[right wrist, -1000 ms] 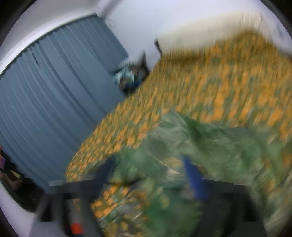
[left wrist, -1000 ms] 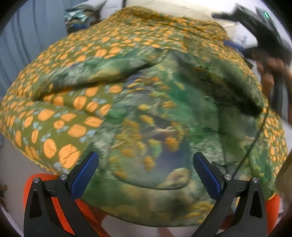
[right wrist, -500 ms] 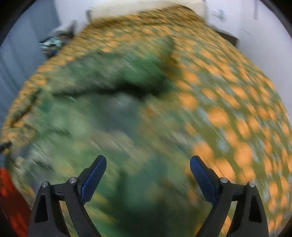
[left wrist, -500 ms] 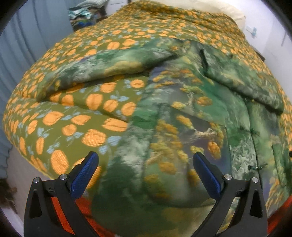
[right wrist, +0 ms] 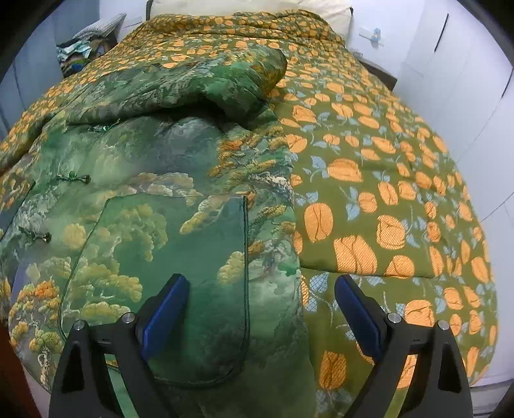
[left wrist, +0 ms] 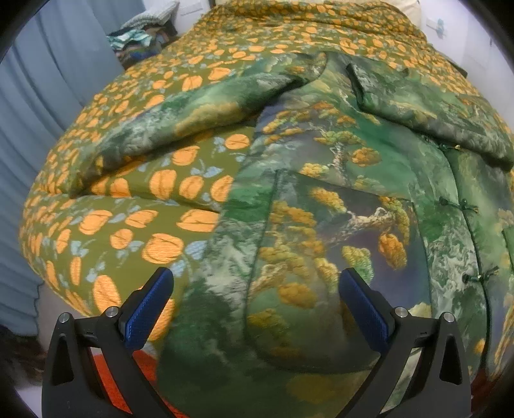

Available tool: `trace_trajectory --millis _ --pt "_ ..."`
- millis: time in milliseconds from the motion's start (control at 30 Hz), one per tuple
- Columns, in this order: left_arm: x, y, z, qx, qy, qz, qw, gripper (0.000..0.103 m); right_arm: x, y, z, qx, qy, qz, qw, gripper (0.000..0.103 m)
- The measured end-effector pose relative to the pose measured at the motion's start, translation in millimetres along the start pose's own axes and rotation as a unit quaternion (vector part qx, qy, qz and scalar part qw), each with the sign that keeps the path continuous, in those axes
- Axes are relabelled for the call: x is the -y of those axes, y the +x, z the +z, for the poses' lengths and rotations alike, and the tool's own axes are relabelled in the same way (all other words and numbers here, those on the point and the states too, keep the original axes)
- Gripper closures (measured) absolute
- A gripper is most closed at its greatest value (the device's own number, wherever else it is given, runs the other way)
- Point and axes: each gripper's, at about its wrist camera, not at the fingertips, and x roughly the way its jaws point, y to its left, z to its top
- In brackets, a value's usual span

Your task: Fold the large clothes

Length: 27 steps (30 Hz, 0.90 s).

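jacket (left wrist: 337, 199): a big green padded one with a pine-and-cloud landscape print, lay spread front-up on the bed, hem end nearest both cameras
sleeves: one sleeve (left wrist: 199, 109) ran out sideways over the cover in the left view, the other sleeve (right wrist: 192, 86) was folded over near the top of the jacket in the right view
front: knot buttons (right wrist: 72, 177) closed down the middle, a patch pocket (right wrist: 180, 273) on each side of them
bedspread (right wrist: 369, 180): olive with orange pumpkin shapes, covered the whole bed under the jacket and stuck out on both sides
around: pale pillows (right wrist: 244, 6) at the head end, a pile of clothes (left wrist: 141, 38) beside the bed near a blue-grey curtain (left wrist: 48, 96), white wall and cupboard doors on the other side
in the way: nothing lay on top of the jacket really, just its own sleeve flopped over the chest
left tool (left wrist: 257, 305): spread wide, pointed steeply down over the jacket's hem corner, nothing pinched between the blue pads
right tool (right wrist: 260, 308): also spread wide and empty, tilted down over the jacket's other side edge, one pad above the pocket and the other above the bedspread
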Motion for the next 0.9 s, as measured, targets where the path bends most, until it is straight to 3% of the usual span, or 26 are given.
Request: trace_trajectory --millis 133,300,467,600,667,700,733,767,800,833,867,900 --pt "-21.8 -4.4 -1.5 0.005 -0.010 0.004 0.9999 0.000 -4.1 -8.3 -4.0 -0.001 -0.001 0.007 1.000 0.011" --pt "-40.7 2.3 -11.8 -0.004 -0.004 -0.009 0.9999 0.000 16.2 -9.2 -20.1 -0.027 0.057 0.104 0.993 0.011" --pt "-47.2 24.2 -23.2 -0.019 -0.017 -0.048 0.9985 0.000 21.9 6.6 -45.5 -0.057 0.087 0.151 0.983 0.011" --pt "-43.5 29.3 -36.0 0.009 0.000 -0.047 0.9989 0.000 28.8 15.4 -49.9 -0.065 0.114 0.198 0.971 0.007" --pt "-42.7 32.8 -40.0 0.005 0.003 -0.051 0.9987 0.000 33.6 20.6 -50.7 -0.077 0.126 0.225 0.963 0.007" --pt "-43.3 33.1 -40.3 0.001 0.002 -0.053 0.9986 0.000 34.8 21.4 -50.0 -0.080 0.125 0.234 0.961 0.015" --pt "-44.6 32.2 -39.7 -0.010 0.002 -0.059 0.9982 0.000 35.7 20.2 -48.5 -0.082 0.119 0.244 0.959 0.039" --pt "-45.6 32.3 -39.2 -0.024 0.002 -0.062 0.9978 0.001 36.0 17.8 -47.1 -0.084 0.114 0.245 0.959 0.054" --pt "-45.9 31.1 -38.3 -0.040 0.000 -0.073 0.9965 0.020 38.3 14.5 -45.0 -0.089 0.111 0.252 0.957 0.074" --pt "-45.7 27.8 -39.0 -0.046 -0.004 -0.107 0.9932 0.037 39.3 12.2 -43.4 -0.094 0.112 0.261 0.954 0.081" --pt "-43.6 25.8 -39.2 -0.053 -0.008 -0.130 0.9901 0.068 38.1 8.6 -40.9 -0.101 0.107 0.265 0.953 0.084" --pt "-40.2 22.1 -39.4 -0.057 -0.009 -0.138 0.9887 0.078 33.5 3.6 -38.6 -0.105 0.091 0.260 0.956 0.085"
